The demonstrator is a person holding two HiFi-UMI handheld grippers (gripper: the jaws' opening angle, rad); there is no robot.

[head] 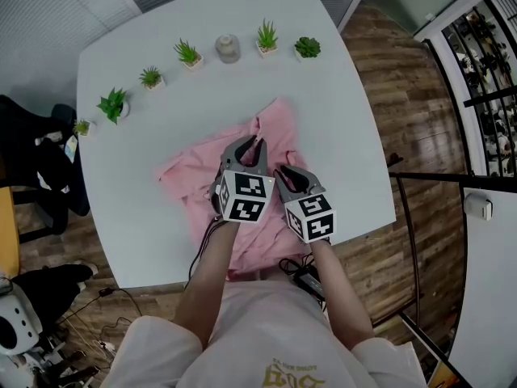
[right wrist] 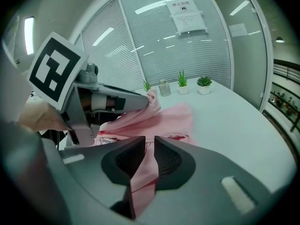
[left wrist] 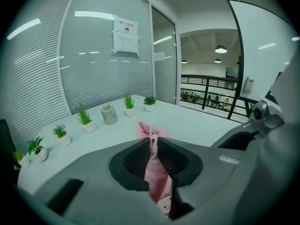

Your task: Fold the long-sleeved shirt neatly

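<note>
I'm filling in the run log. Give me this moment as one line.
left gripper: shut on shirt | right gripper: shut on shirt | shirt: pinched parts raised, rest on table | fold: not finished

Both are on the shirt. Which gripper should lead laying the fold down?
Left, probably. The left gripper is shut on the shirt farther out over its middle; the right gripper, also shut on it, sits nearer the person's edge.
</note>
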